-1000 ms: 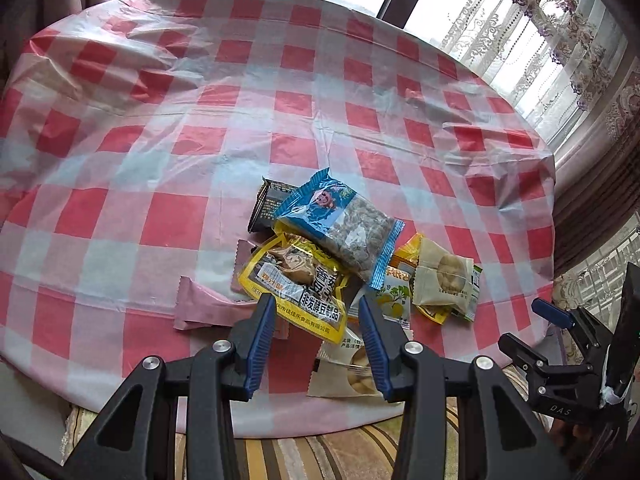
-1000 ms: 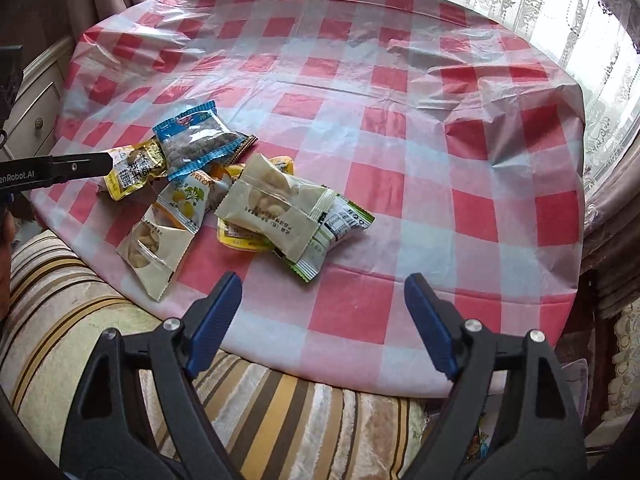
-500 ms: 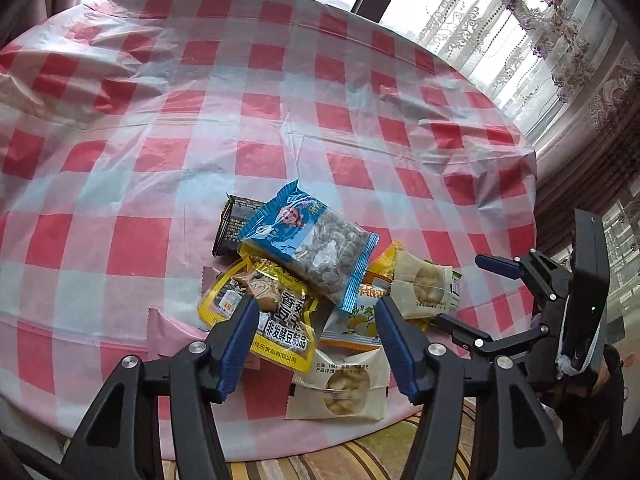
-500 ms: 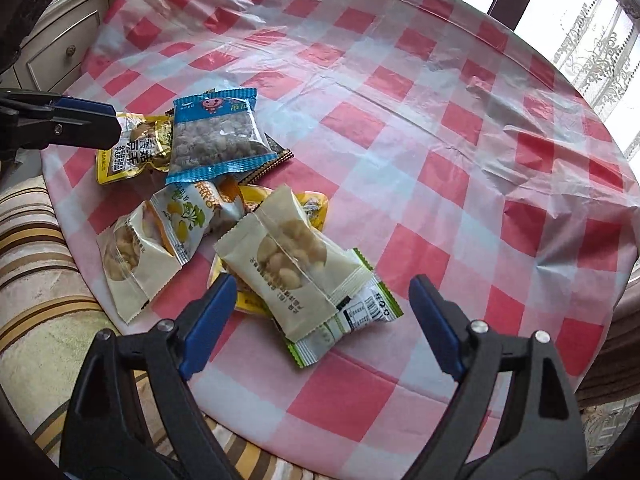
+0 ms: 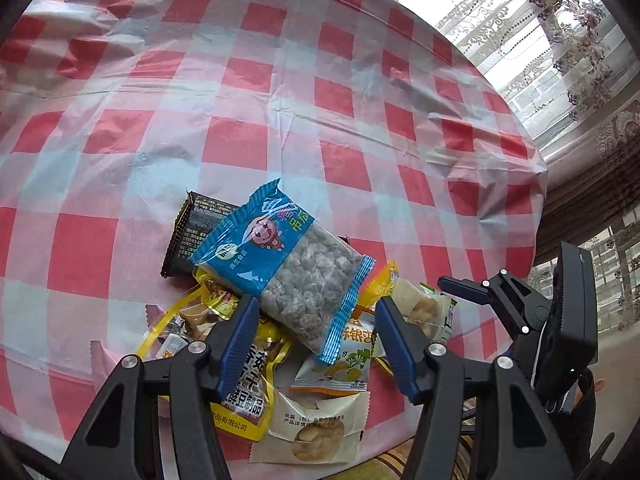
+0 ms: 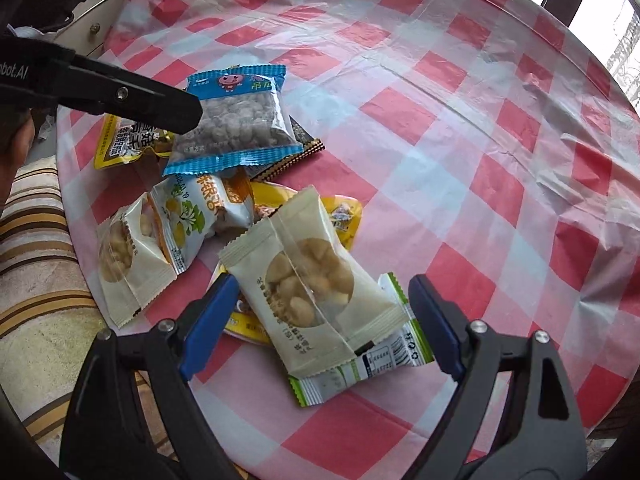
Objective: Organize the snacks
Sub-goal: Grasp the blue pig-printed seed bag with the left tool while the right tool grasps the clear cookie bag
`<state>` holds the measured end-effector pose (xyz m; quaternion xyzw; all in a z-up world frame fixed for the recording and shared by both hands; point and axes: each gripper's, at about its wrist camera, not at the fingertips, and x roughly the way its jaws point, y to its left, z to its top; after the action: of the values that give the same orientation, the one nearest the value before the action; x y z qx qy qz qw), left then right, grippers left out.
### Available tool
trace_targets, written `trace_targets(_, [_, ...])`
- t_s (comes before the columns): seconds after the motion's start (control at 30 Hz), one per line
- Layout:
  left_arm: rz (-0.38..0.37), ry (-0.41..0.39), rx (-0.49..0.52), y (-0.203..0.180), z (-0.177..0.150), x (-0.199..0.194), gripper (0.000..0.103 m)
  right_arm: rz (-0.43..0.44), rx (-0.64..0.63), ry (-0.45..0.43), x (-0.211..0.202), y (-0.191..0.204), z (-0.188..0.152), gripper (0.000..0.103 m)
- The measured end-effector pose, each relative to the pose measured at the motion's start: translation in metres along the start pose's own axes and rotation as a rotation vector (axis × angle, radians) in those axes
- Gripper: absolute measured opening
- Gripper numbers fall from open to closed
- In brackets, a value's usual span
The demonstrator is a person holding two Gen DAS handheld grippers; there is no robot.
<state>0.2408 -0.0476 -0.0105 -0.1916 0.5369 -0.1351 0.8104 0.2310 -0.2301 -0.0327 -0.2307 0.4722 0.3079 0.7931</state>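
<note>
A heap of snack packets lies near the front edge of the table. On top is a blue packet (image 5: 280, 256) (image 6: 240, 120), over a dark packet (image 5: 196, 236) and a yellow one (image 5: 244, 384). My left gripper (image 5: 316, 304) hangs open just above the blue packet's near end and touches nothing. A cream packet of nuts (image 6: 308, 280) lies on a green-edged white packet (image 6: 380, 364). My right gripper (image 6: 322, 280) straddles the cream packet. Its jaws are closing, and the pads stand clear of the packet. A ginkgo-print packet (image 6: 192, 212) and another cream packet (image 6: 124, 264) lie between the two.
The round table wears a red-and-white checked plastic cloth (image 5: 280, 80), wrinkled toward the far right. A striped cushion (image 6: 36, 280) lies below the table's front edge. A pale drawer unit (image 6: 96, 12) stands at far left and lace curtains (image 5: 540, 40) hang behind.
Both grippers moved in and down over the heap. The left jaws widened and now sit over the blue packet. The right gripper rolled and now frames the cream packet.
</note>
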Motion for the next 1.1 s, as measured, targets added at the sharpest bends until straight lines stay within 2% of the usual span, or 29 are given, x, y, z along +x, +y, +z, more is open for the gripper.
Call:
trace_targets(0.27, [0.053, 0.033, 0.014, -0.009, 0.025, 0.024, 0.067, 0.068, 0.090, -0.024, 0.001, -0.009, -0.004, 0.081])
trace_targets(0.43, [0.118, 0.042, 0.077, -0.025, 0.030, 0.039, 0.070, 0.080, 0.166, -0.051, -0.002, -0.015, -0.009, 0.077])
trace_targets(0.5, [0.155, 0.037, 0.118, -0.035, 0.031, 0.044, 0.077, 0.081, 0.184, -0.060, -0.003, -0.016, -0.010, 0.075])
trace_targets(0.57, [0.196, 0.038, 0.155, -0.044, 0.032, 0.050, 0.079, 0.080, 0.200, -0.070, -0.003, -0.017, -0.011, 0.074])
trace_targets(0.73, [0.325, 0.039, 0.253, -0.060, 0.030, 0.065, 0.079, 0.069, 0.227, -0.086, -0.008, -0.016, -0.017, 0.071])
trace_targets(0.93, [0.452, 0.039, 0.388, -0.070, 0.025, 0.080, 0.078, 0.014, 0.228, -0.087, -0.011, -0.010, -0.022, 0.068])
trace_targets(1.03, [0.488, 0.034, 0.433, -0.073, 0.023, 0.084, 0.074, -0.001, 0.228, -0.081, -0.011, -0.009, -0.022, 0.070])
trace_targets(1.1, [0.482, 0.027, 0.440, -0.072, 0.024, 0.083, 0.068, -0.006, 0.220, -0.078, -0.010, -0.008, -0.021, 0.071])
